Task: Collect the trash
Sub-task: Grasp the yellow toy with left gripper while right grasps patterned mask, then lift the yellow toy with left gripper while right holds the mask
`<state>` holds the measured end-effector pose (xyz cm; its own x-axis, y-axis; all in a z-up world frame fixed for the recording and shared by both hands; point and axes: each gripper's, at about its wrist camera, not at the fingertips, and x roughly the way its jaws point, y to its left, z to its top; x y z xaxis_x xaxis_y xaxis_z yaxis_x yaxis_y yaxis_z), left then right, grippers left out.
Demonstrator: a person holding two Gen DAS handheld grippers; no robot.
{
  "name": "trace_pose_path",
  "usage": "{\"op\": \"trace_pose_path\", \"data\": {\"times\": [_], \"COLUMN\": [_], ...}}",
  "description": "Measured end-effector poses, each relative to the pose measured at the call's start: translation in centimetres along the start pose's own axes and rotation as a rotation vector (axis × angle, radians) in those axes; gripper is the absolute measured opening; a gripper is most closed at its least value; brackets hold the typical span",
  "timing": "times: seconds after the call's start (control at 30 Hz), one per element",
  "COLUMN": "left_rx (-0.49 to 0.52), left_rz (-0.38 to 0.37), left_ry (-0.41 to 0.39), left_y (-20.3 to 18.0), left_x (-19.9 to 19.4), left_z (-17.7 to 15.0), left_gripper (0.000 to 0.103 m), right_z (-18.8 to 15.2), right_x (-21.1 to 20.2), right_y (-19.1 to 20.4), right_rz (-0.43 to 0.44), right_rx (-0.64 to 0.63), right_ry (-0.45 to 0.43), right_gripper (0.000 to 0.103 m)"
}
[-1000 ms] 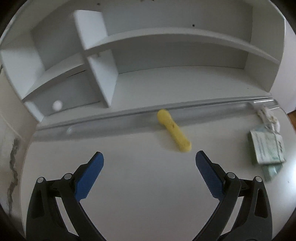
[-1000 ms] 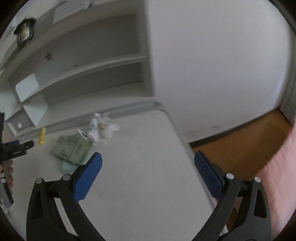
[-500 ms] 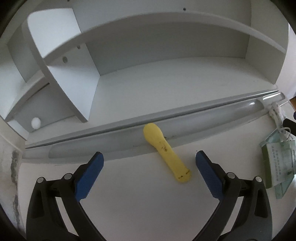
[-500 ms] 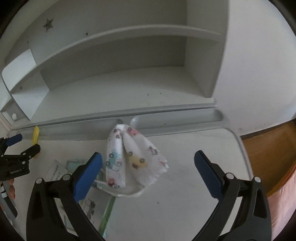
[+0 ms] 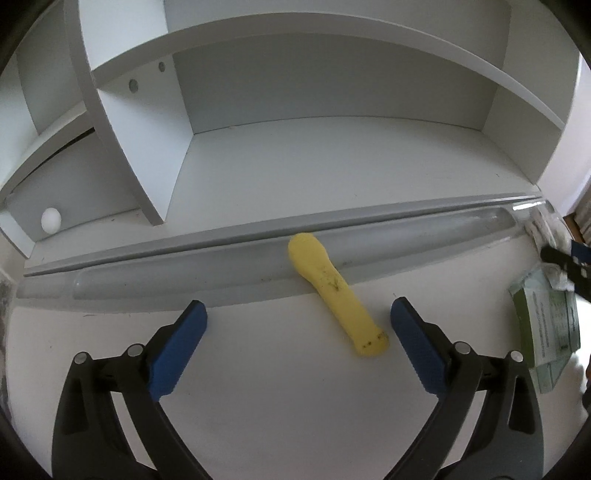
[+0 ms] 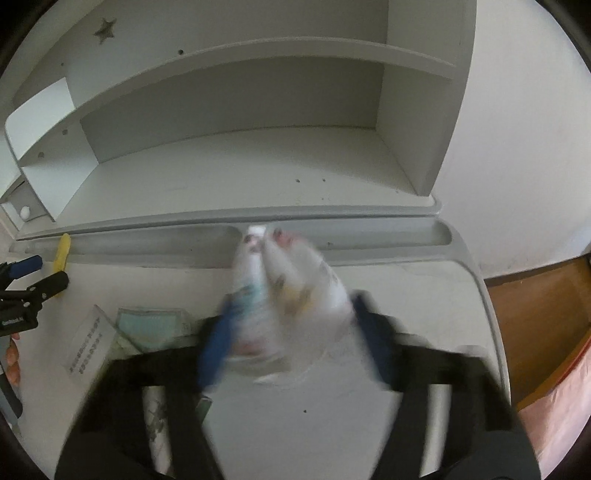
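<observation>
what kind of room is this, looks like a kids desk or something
Probably a child's bedroom or study corner: a white desk with a built-in shelf hutch, a star sticker on it, and a wood floor beside it.

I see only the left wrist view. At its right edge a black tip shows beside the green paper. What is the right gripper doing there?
Observer: The right gripper is closing its jaws on a white printed wad, which sits between the blue pads.
Operator: Thank you. Where does the desk end on that side?
Observer: The desk ends in a rounded corner a little to the right of the wad, and past it there is wooden floor.
</observation>
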<state>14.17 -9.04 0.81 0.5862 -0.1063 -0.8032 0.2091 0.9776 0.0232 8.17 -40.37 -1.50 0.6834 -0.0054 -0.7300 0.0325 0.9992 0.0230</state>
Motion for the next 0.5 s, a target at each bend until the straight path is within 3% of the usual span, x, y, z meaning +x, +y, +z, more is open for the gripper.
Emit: {"op": "trace_pose_path", "data": {"times": [0.03,0.07,0.1,0.13,0.17,0.27,0.5], "left_rx": [0.01,0.024,0.035,0.045,0.048,0.029,0.049], "left_rz": [-0.007,-0.012,-0.018,-0.014,-0.014,-0.077,-0.119], "left_ry": [-0.008,-0.02,-0.036,-0.045,-0.041,-0.027,-0.042], "left_y": [-0.2,-0.6,-1.0,-1.3,-1.6,-1.9,-3.0], "left_x": [-0.2,-0.4,-0.8,-1.0,-1.1,-1.4,-3.0], "left_z": [-0.1,-0.2,-0.3,-0.4,-0.3,-0.4,-1.1], "left_gripper": [0.086,0.071,0.044,0.024,0.014,0.014,0.014], "right_z": [-0.1,-0.1,-0.1,-0.2,-0.3,-0.6,-2.1], "right_x": [-0.1,-0.2,-0.3,-0.5,-0.9,-1.4,-4.4], "right_y": [0.1,0.3,0.4,0.6,0.7,0.7,0.0], "right_rz": [0.003,0.004,0.004,0.003,0.002,-0.015,0.002], "right_rx": [-0.007,-0.015,-0.023,-0.031,-0.038,-0.049,-0.014], "right_ry": [-0.003,-0.004,-0.007,-0.017,-0.034,-0.047,-0.065], "right_gripper": [0.026,0.022,0.02,0.017,0.016,0.016,0.016]}}
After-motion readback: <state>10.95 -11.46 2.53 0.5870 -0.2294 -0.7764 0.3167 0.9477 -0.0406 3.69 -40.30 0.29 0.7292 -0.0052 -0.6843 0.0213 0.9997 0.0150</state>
